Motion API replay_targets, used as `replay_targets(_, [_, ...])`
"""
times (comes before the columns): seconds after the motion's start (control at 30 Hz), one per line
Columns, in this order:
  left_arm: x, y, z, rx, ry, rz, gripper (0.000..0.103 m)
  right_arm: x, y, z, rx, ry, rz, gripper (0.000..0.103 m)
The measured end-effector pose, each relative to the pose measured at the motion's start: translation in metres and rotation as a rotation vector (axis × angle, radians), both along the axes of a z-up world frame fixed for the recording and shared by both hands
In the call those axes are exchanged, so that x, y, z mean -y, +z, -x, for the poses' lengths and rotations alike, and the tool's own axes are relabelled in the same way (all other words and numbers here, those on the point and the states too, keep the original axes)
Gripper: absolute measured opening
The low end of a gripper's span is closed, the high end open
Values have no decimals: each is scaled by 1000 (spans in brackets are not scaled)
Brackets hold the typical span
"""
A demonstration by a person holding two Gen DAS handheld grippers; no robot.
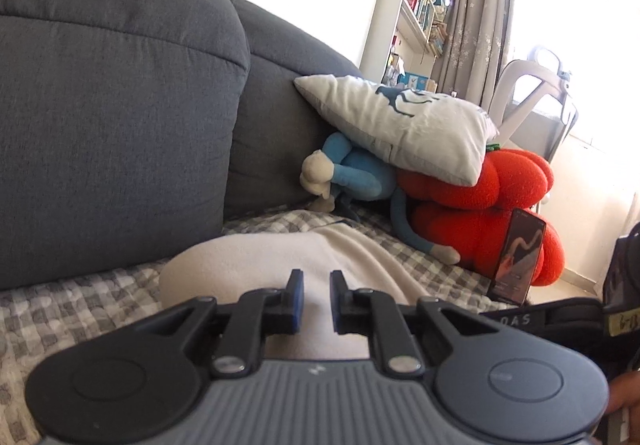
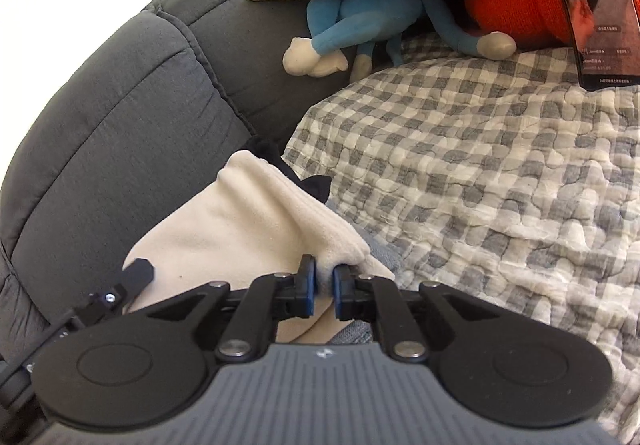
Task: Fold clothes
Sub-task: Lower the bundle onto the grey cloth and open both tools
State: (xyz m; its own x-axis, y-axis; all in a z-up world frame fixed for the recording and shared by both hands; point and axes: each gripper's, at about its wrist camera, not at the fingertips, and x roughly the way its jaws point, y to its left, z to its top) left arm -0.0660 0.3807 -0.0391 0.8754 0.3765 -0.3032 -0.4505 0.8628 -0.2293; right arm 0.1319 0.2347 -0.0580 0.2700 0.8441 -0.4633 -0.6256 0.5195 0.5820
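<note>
A cream garment lies bunched on the checked quilt against the sofa back. In the left wrist view my left gripper sits low over it, jaws nearly together with cream cloth filling the narrow gap. In the right wrist view my right gripper pinches a raised fold at the right edge of the cream garment. One left finger shows at the garment's left side. A bit of black cloth pokes out behind the cream fabric, and grey cloth lies under it.
The grey-and-white checked quilt covers the seat to the right. Dark grey sofa cushions rise behind. At the far end are a white pillow, a blue plush monkey and a red plush, with a phone propped against it.
</note>
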Motion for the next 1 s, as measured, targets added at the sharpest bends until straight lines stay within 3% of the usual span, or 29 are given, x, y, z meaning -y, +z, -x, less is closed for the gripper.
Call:
replay_targets(0.23, [9, 2, 7, 16, -27, -15, 12, 4, 24, 19, 207, -16, 16, 26])
replay_targets(0.47, [35, -2, 8, -11, -126, -59, 12, 1, 37, 39, 452, 1, -5, 27])
replay_targets(0.63, [45, -19, 7, -38, -137, -55, 12, -8, 24, 34, 440, 77, -4, 27])
replay_targets(1.0, [58, -24, 14, -31, -129, -40, 13, 1, -1, 20, 356, 68, 0, 27])
